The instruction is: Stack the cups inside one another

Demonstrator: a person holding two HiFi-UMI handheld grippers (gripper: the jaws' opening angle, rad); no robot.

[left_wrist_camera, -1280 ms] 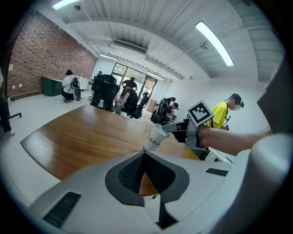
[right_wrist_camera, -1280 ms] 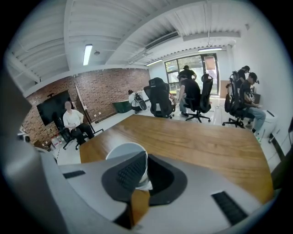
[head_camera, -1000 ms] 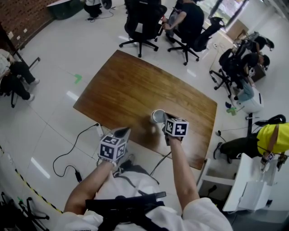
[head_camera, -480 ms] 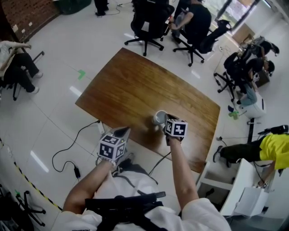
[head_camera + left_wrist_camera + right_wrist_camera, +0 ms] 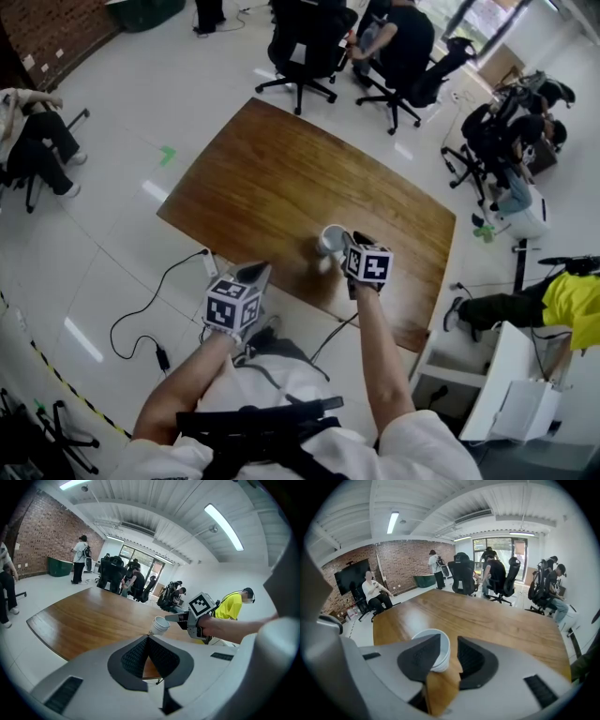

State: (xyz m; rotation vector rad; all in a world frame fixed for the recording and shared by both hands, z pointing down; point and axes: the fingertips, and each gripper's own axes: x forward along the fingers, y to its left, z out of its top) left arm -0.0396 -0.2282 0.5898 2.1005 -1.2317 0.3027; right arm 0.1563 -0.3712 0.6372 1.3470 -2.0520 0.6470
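A white cup (image 5: 436, 651) is seen mouth up on the wooden table (image 5: 272, 178), near its front edge. The right gripper (image 5: 345, 246) is held around it. Its jaws have just been opening and are now parted, with the cup between them, nearer to one jaw than to the other and not pressed by both. The left gripper (image 5: 147, 640) is held just off the table's front edge, apart from the cup, with its jaws clenched together on nothing.
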